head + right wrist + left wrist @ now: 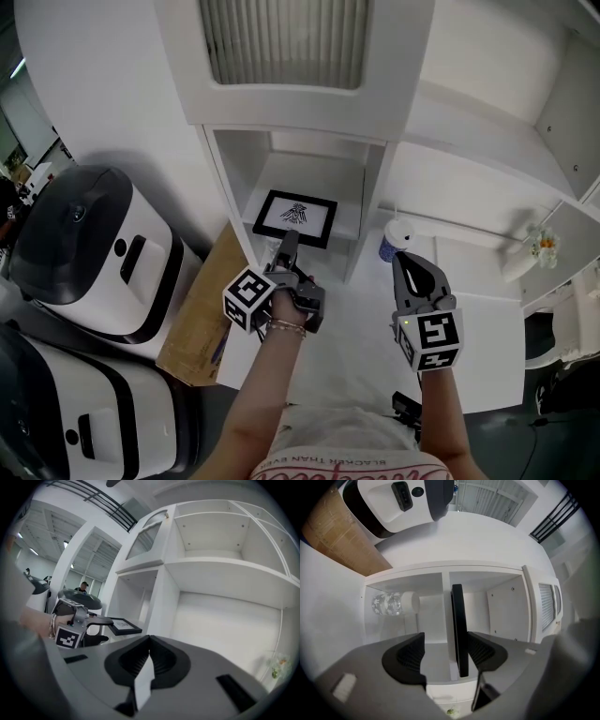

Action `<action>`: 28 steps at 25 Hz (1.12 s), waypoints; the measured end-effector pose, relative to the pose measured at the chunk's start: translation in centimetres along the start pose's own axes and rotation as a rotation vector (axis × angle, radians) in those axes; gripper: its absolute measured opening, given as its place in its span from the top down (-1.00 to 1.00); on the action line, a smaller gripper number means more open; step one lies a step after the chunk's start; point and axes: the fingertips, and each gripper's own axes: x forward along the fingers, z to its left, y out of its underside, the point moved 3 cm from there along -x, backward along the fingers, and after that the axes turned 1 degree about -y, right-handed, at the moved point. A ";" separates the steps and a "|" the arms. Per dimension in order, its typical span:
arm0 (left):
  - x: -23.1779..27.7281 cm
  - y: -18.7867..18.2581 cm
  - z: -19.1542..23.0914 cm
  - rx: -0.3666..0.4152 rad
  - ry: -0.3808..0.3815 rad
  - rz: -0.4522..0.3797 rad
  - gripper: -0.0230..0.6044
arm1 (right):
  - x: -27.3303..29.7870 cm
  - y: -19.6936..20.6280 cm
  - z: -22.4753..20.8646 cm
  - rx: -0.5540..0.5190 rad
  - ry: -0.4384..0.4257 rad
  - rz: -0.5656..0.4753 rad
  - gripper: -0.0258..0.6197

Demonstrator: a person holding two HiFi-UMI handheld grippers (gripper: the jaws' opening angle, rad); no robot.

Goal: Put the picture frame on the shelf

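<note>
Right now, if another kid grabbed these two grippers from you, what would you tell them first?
Left gripper: open, jaws apart around the near edge of the picture frame. The frame sits close to one pad, with a clear gap to the other.
Right gripper: shut, empty, held off to the side in front of the white shelf unit.
Frame: face up inside the open shelf compartment, with its near edge at the front lip.
Done: the frame is in the compartment.
Left: I can't tell whether it rests fully on the board, so check before pulling the left gripper straight back. If it wobbles, grip again and push it deeper.
</note>
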 end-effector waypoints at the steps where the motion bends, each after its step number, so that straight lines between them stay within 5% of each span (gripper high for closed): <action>1: 0.2 0.0 0.0 -0.001 0.000 0.002 0.07 | 0.0 0.0 0.0 0.000 0.001 0.001 0.90; 28: 3.5 -1.3 -0.7 0.069 -0.050 0.043 0.07 | -1.0 -1.6 0.0 -0.033 0.015 -0.003 0.90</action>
